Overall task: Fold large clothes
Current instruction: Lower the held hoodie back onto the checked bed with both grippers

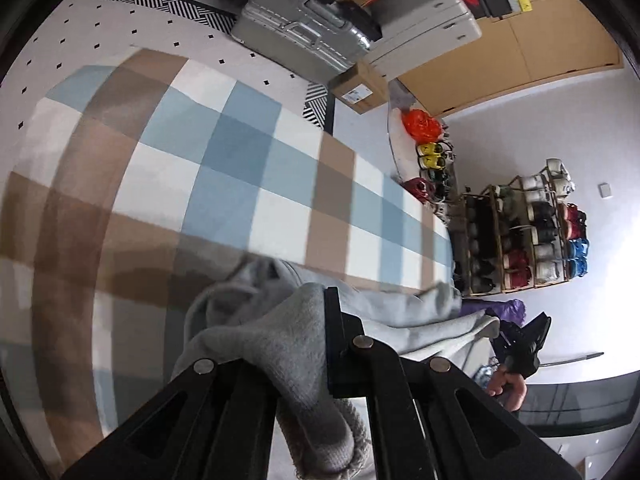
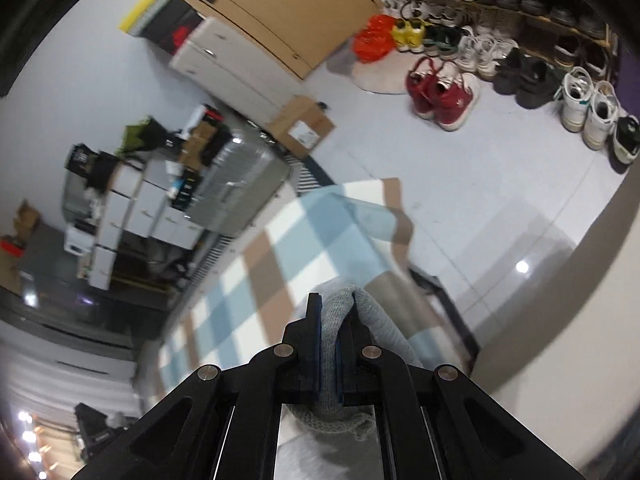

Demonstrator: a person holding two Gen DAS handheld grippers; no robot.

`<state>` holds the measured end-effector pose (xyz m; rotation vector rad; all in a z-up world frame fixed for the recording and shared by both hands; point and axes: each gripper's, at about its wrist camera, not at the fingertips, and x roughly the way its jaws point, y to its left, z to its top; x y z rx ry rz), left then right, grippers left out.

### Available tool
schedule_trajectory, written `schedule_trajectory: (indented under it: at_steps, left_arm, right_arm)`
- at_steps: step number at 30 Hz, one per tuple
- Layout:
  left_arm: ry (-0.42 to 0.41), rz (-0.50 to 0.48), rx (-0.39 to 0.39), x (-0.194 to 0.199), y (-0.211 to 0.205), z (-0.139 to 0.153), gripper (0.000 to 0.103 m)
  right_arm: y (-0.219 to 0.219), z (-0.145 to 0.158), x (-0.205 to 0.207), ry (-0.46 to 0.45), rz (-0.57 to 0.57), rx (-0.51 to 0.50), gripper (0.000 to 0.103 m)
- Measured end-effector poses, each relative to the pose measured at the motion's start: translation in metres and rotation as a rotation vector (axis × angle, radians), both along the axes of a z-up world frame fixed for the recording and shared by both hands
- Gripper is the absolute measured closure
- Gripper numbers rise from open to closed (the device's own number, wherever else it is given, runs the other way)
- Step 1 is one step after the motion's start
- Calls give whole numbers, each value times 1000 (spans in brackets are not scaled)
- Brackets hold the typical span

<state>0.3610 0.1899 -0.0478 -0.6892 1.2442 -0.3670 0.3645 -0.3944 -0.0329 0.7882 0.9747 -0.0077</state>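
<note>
A grey knit garment [image 1: 280, 344] hangs from both grippers above a table covered with a blue, brown and white checked cloth [image 1: 224, 168]. My left gripper [image 1: 304, 320] is shut on one bunched edge of the garment, which drapes over its fingers. In the left wrist view the garment stretches right to my right gripper [image 1: 520, 340], held in a hand. In the right wrist view my right gripper [image 2: 334, 320] is shut on a folded grey edge [image 2: 360, 308], above the checked cloth [image 2: 280, 256].
A silver suitcase [image 1: 304, 36], a cardboard box [image 1: 360, 90], white drawers and a wooden wardrobe stand beyond the table. A shoe rack [image 1: 524, 232] and loose shoes [image 2: 440, 92] line the wall. An orange bag [image 2: 372, 38] lies on the floor.
</note>
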Motion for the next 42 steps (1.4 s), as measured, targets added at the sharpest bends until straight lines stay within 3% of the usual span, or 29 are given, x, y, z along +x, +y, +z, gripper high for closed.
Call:
schedule_trajectory:
  at_steps: [7,10,12,13,14,16,17,19,22,25,27,34,36,38,40,42]
  left_arm:
    - [-37,86,-38,-6,18,-23,103]
    - [-12,89,5,-8,16,-34,103]
    - [7,84,13,-13,16,-31,102]
    - [-1,82,15,-17,18,-24,96]
    - [-13,82,17,-19,17,-17,89]
    - [-66,97,45,-28,21,4,27]
    - [-106,118,58,-36,26,17,20]
    - [-184,131,55,-52,33,44,20]
    - [-188,108,96,-76,33,63,19]
    - [-186,37,182,-108,23,69,19]
    - [-177,-11,237,-129,14,63,19]
    - [-70,-169,321,-188,-25,7,19]
    - [-31,-154,369,-197,-25,-12,19]
    - [-10,-130,404,-202,-17,-24,19]
    - [-4,-90,396,-207,-5,-27,19]
    - [12,-41,348,-211,14,-30,19]
  right_arm:
    - [13,-6,14,-20,28,-128,99]
    - [19,-18,17,35,55,-153,98]
    - [19,-22,15,57,63,-147,90]
    - [19,-19,11,52,68,-149,85]
    - [20,-15,7,31,84,-148,69]
    - [21,2,-3,-19,110,-174,45]
    - [21,11,-8,-45,116,-206,26]
    - [21,37,-26,-126,117,-279,18]
    - [25,66,-53,-177,144,-303,13]
    - [50,81,-86,-204,255,-339,11]
    - [71,83,-109,-223,315,-361,4]
    - [162,38,-171,-212,564,-421,4]
    - [179,22,-177,-197,579,-478,4]
    - [194,-4,-175,-121,575,-543,4]
    - [197,-31,-172,-23,548,-625,5]
    - [190,-41,-171,-22,530,-580,4]
